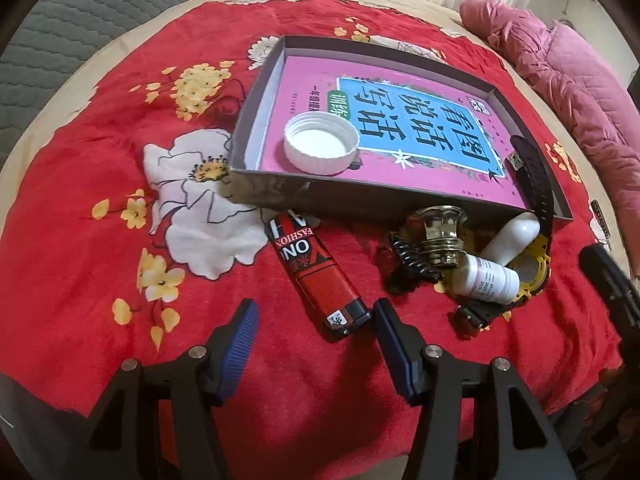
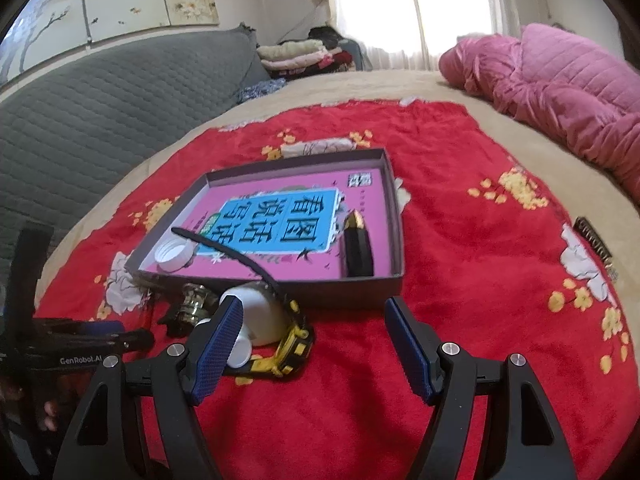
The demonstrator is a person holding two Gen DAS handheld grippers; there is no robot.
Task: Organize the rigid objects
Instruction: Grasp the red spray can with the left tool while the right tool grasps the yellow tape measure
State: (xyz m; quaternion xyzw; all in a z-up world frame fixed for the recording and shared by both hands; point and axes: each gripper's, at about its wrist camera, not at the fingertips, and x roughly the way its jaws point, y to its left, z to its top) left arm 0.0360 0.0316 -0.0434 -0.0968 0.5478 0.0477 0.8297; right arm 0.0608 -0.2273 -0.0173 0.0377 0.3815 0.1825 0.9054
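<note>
A grey shallow box point(image 1: 276, 190) point(image 2: 340, 286) lies on a red flowered blanket, with a pink and blue book point(image 1: 420, 120) in it. A white cap point(image 1: 320, 144) point(image 2: 172, 254) and a black and gold tube point(image 2: 357, 246) lie inside. In front of the box lie a red lighter point(image 1: 316, 276), a brass knob point(image 1: 440, 240) point(image 2: 194, 302), a black hair clip point(image 1: 412, 260), two white bottles point(image 1: 490, 278) and a yellow and black watch point(image 1: 534, 268) point(image 2: 294, 344). My left gripper point(image 1: 314, 328) is open, just before the lighter's near end. My right gripper point(image 2: 314, 340) is open and empty beside the watch.
The blanket point(image 2: 480, 260) covers a beige bed. A pink quilt point(image 2: 560, 92) lies at the back right, a grey padded headboard point(image 2: 100, 100) at the left. A small dark object point(image 2: 596, 244) lies on the blanket's right edge.
</note>
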